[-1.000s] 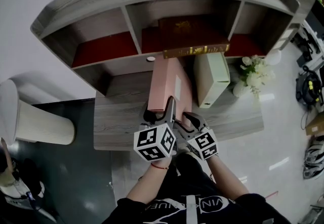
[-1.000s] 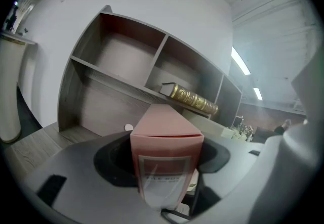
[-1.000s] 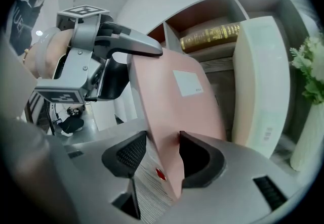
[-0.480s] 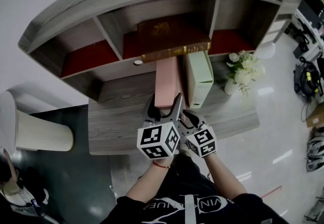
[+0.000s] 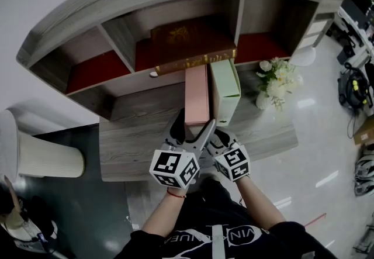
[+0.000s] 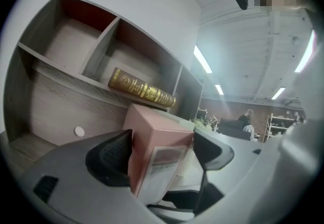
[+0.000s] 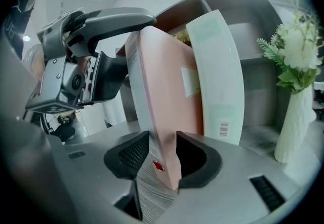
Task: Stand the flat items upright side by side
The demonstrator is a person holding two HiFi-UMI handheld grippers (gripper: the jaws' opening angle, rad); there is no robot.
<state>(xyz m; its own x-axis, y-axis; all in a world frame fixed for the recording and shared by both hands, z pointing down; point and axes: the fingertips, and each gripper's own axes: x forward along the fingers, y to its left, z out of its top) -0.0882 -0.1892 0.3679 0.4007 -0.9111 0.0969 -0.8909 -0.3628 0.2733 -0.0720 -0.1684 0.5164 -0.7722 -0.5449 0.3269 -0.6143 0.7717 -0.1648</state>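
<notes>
Tongs aim twelve o'clock; right tongs [image 7: 158, 154] pinch pink box [image 5: 197, 91] at bottom corner, left tongs [image 6: 162, 154] just spreading astride it; we can't read its label [image 7: 190, 81].

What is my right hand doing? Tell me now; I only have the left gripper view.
Observer: The right hand-held gripper has just been closing its jaws, which now clamp the pink box at its near bottom edge.
Operator: Report what stands to that box's right.
Observer: A pale green box stands upright close beside it, mostly hidden from you.
Operator: Go further right.
Observer: A white vase of white flowers stands on the desk, apart from the pale green box.
</notes>
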